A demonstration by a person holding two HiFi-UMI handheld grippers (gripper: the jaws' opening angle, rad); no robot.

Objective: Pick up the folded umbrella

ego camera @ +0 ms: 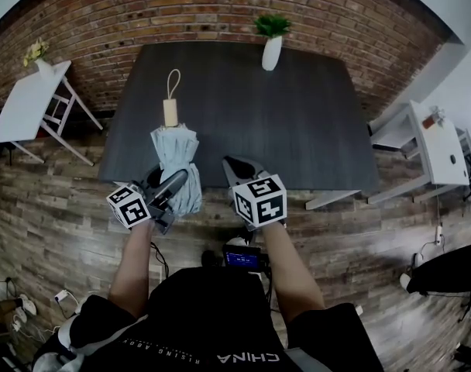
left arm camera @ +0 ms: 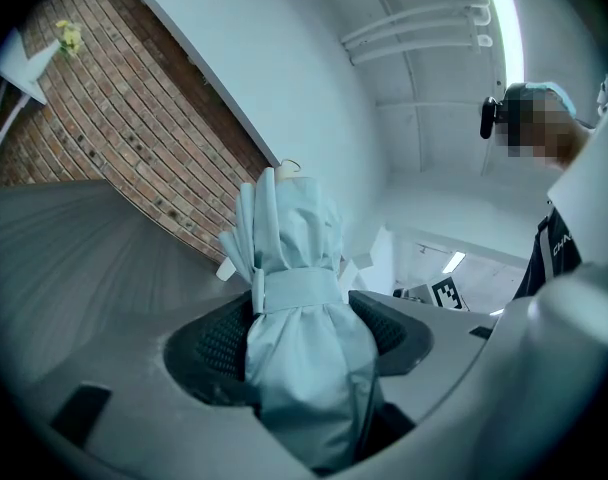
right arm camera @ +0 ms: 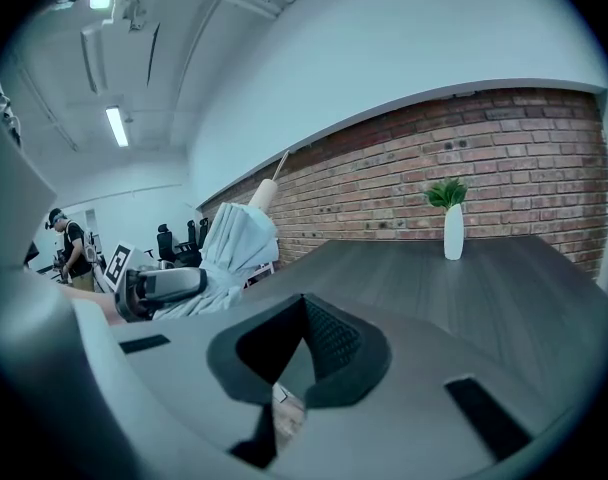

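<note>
The folded umbrella [ego camera: 176, 155] is pale blue-grey, with a wooden handle [ego camera: 170, 112] and a loop strap at its far end. It is over the near left edge of the dark table [ego camera: 297, 122]. My left gripper [ego camera: 167, 188] is shut on the umbrella's bundled canopy [left arm camera: 302, 298], just below its wrap strap, with a ribbed pad on either side. In the right gripper view the umbrella [right arm camera: 232, 246] tilts handle-up above the table edge, held by the left gripper [right arm camera: 164, 286]. My right gripper [ego camera: 239, 169] hovers at the table's front edge beside it, shut and empty [right arm camera: 302, 318].
A white vase with a green plant [ego camera: 272, 46] stands at the table's far edge. White side tables stand at the left [ego camera: 26, 103] and right [ego camera: 437, 142]. A brick wall runs behind. A person [right arm camera: 69, 248] stands far off in the room.
</note>
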